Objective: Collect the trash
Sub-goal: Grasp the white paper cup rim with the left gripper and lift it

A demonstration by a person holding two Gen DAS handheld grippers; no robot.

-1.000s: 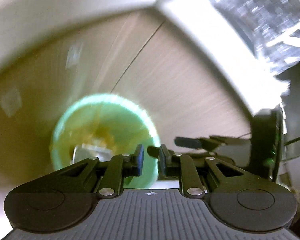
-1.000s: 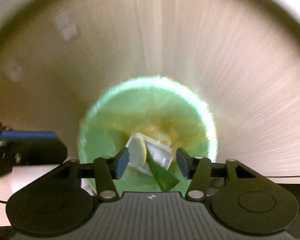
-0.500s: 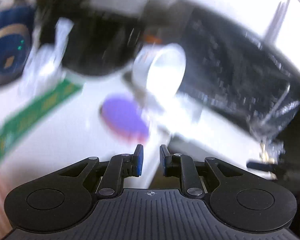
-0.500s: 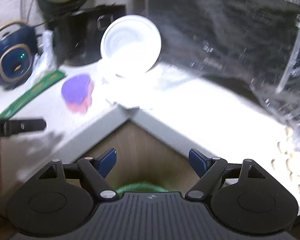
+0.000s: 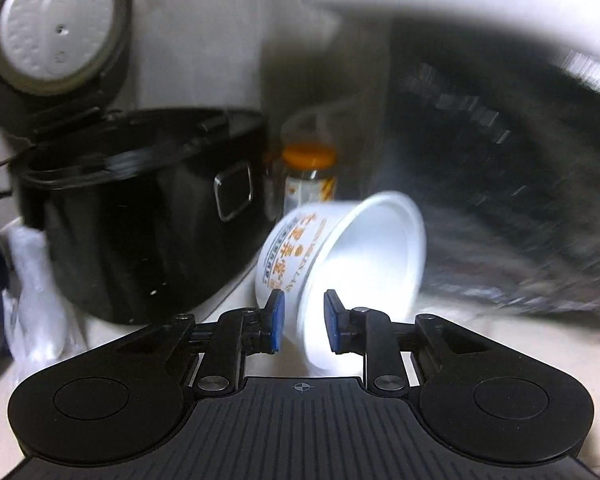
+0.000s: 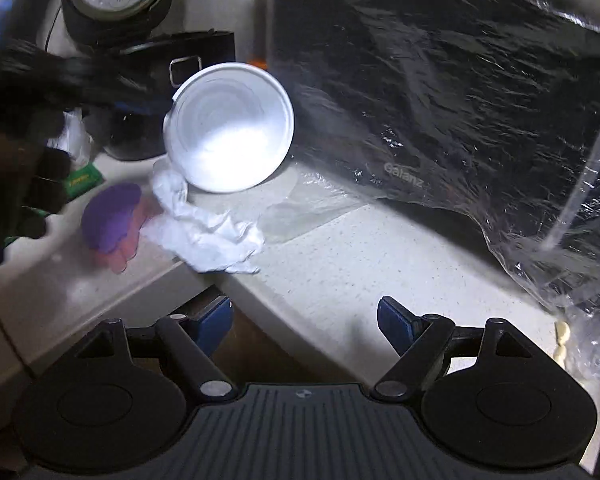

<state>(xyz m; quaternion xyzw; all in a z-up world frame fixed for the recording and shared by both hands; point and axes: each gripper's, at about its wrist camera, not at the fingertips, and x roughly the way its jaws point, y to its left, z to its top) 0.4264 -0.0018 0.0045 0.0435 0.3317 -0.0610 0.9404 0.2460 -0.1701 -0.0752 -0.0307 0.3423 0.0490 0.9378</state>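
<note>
A white paper bowl (image 5: 352, 256) with orange print lies tipped on its side on the white counter; it also shows in the right wrist view (image 6: 230, 128). My left gripper (image 5: 303, 326) is just in front of its rim, jaws narrowly apart and empty. My right gripper (image 6: 304, 322) is wide open and empty, hovering over the counter corner. A crumpled white tissue (image 6: 208, 228) lies below the bowl, beside a purple wrapper (image 6: 110, 218) and a green packet (image 6: 82, 178).
A black rice cooker (image 5: 140, 208) with its lid raised stands left of the bowl. A jar with an orange lid (image 5: 309, 176) is behind it. A microwave under clear plastic film (image 6: 452, 92) fills the right. The counter's corner edge (image 6: 216, 276) is close below.
Both grippers swung up from the green bin on the floor to the counter. The left gripper moved close to the bowl. The right gripper's jaws opened wide after letting trash go.
</note>
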